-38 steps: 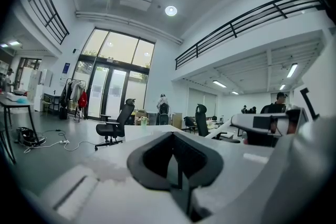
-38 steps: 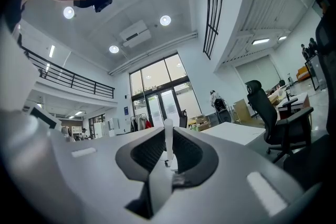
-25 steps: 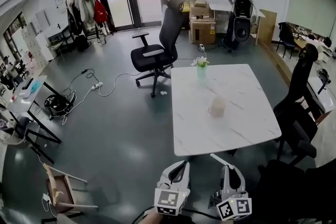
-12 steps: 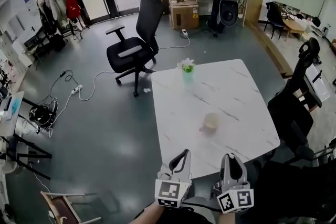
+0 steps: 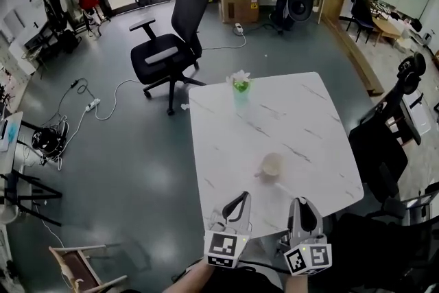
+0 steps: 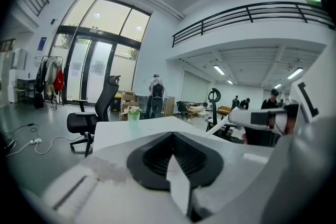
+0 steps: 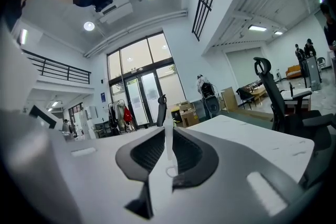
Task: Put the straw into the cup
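Observation:
A beige cup (image 5: 272, 165) stands on the white marble table (image 5: 309, 120), toward its near side. My right gripper (image 5: 300, 205) hovers at the table's near edge, shut on a thin white straw (image 7: 168, 136) that sticks up between its jaws. The straw (image 6: 220, 126) also shows in the left gripper view, slanting out from the right gripper (image 6: 262, 118). My left gripper (image 5: 240, 200) is beside it, to the left, with its jaws closed together and nothing between them. The cup is about a hand's length beyond both grippers and hidden in both gripper views.
A small green vase with a white flower (image 5: 240, 86) stands at the table's far left edge. A black office chair (image 5: 168, 44) is beyond the table, and another dark chair (image 5: 384, 141) sits at its right side. Cardboard boxes (image 5: 236, 0) and cables lie on the grey floor.
The table and cup have drawn closer to me over the last second. Both grippers now reach over the table's near edge, their jaws unchanged.

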A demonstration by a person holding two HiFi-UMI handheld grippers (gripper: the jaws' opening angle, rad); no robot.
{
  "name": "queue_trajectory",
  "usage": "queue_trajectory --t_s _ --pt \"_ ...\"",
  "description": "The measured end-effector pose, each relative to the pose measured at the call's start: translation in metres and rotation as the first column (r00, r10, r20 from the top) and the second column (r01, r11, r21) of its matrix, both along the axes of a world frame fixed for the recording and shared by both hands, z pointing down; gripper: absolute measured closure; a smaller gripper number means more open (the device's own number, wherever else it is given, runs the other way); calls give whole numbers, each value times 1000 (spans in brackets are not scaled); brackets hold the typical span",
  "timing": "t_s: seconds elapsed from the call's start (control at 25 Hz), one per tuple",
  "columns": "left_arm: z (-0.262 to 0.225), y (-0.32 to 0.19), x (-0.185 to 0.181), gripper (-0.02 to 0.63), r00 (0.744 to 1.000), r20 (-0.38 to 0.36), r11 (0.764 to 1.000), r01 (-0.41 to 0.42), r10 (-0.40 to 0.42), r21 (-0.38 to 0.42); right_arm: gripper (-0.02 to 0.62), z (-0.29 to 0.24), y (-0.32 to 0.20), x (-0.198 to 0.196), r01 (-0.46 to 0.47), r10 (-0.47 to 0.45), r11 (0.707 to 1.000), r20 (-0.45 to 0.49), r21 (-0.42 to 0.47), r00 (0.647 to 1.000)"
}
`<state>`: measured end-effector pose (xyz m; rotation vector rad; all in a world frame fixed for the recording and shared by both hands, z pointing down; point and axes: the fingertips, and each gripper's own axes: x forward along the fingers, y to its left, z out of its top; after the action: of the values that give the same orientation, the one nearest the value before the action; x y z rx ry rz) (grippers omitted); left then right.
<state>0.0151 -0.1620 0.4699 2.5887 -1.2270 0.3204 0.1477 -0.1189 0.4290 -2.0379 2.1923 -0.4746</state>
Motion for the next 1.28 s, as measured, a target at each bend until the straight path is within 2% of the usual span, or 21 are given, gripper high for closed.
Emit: queue_trajectory --t_s 0.6,1.28 --pt "36 -41 24 604 998 44 996 41 -38 -82 549 43 -66 22 79 -79 991 2 -106 997" --pt "68 -62 30 604 997 57 987 60 -53 -146 549 93 -99 17 127 -131 968 -6 -216 991"
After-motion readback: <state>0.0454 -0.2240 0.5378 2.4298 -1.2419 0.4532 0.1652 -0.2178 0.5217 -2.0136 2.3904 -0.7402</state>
